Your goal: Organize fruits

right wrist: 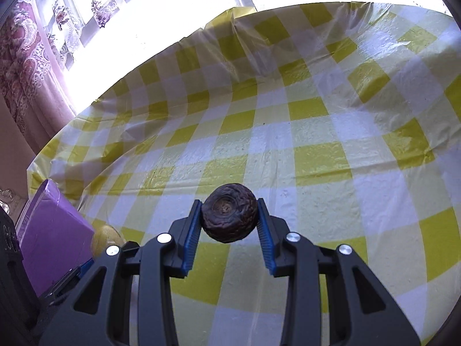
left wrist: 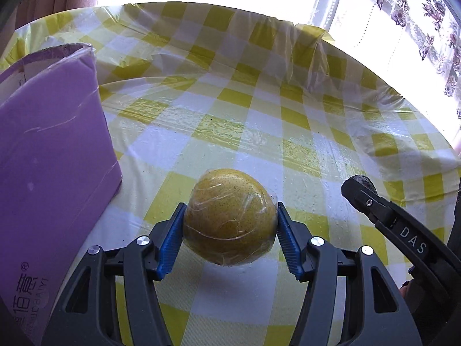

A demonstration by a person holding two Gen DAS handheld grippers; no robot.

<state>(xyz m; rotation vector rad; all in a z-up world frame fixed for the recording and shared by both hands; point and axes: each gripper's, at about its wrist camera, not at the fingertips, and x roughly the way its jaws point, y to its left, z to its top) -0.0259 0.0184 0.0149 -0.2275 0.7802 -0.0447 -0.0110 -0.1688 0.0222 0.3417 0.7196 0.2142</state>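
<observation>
Left claw (left wrist: 230, 216) grips the wrapped yellow pear (left wrist: 229, 219); right claw (right wrist: 229, 216) grips the wrinkled brown fruit (right wrist: 229, 212) above the tabletop (right wrist: 317, 144).

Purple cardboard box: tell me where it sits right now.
The purple cardboard box stands on the yellow checked tablecloth at the left of the left wrist view, just left of the wrapped yellow pear held by the left gripper.

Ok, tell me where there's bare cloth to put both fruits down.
The checked tablecloth is bare ahead of the left gripper and its wrapped yellow fruit, out to the far edge. It is also bare ahead of the right gripper and its dark wrinkled fruit. The purple box crowds the left side.
</observation>
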